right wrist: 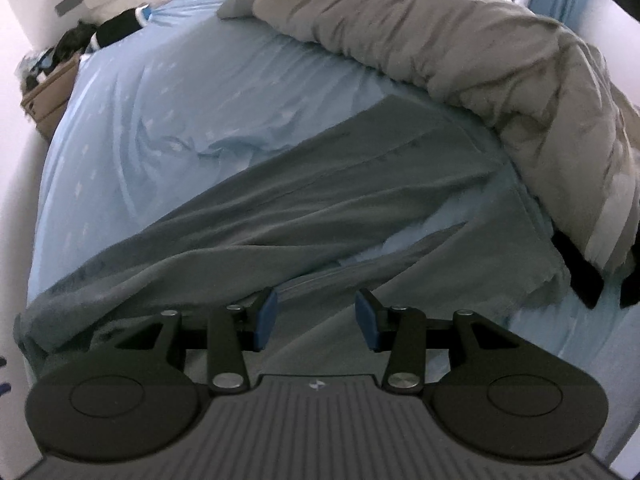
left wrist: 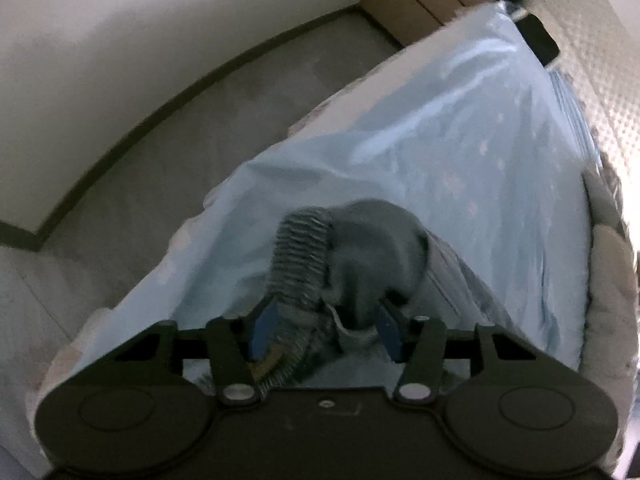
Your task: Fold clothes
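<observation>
So, left wrist view: the left gripper (left wrist: 326,330) has its blue-padded fingers clamped on a bunched end of the dark grey knit garment (left wrist: 352,256), right where the ribbed band sits. That bunch is lifted a bit above the light blue bedsheet with small pale prints (left wrist: 460,152), and the picture is blurry, so it can't be told if this is a cuff or a waistband. A brown cardboard box (left wrist: 416,0) sits off past the far end of the bed.

Right wrist view: the right gripper (right wrist: 316,316) hovers with its fingers apart, holding nothing, just over the near edge of the garment. The cloth stretches slantwise across the sheet, wrinkled, with a gap of blue showing through the middle. A rumpled grey duvet (right wrist: 480,64) is heaped near its far end.

Judging by this, the fold goes best if the right gripper bites a flat edge, not a wrinkle, and both ends get pulled taut before anything goes over. Keeping the cloth off that duvet would help too.
</observation>
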A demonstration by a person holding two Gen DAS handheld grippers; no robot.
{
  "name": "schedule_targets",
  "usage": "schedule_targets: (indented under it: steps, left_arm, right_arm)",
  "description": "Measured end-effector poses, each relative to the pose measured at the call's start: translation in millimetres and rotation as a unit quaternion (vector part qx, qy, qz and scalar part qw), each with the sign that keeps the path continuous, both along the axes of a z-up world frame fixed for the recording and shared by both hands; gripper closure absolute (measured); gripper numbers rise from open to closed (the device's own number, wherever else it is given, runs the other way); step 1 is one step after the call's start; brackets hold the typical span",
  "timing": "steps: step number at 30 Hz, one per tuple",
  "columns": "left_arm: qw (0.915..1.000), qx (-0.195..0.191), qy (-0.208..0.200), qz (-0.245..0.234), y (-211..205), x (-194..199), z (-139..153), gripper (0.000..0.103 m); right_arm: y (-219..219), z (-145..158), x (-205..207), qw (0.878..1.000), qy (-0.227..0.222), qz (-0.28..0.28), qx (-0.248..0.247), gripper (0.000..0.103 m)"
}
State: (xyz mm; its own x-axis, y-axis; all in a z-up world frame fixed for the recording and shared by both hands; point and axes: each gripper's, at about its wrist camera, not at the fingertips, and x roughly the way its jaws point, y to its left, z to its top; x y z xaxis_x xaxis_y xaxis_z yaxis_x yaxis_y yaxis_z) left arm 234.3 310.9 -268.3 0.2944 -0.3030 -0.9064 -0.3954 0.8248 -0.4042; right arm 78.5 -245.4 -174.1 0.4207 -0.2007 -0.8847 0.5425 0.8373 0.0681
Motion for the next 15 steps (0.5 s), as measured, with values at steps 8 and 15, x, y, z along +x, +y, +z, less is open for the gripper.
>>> schedule_targets:
  steps: [8, 15]
  left_arm:
    - [0.9799, -0.139, 0.003, 0.143, 47, 10, -61, 0.050]
    - [0.9659, -0.174, 0.020, 0.190, 60, 24, -95, 0.048]
  right_arm:
    - [5, 3, 8, 0.999, 0.028, 0.007, -0.018, 0.057]
    - [11, 6, 20, 0.999, 0.042, 0.012, -0.028, 0.057]
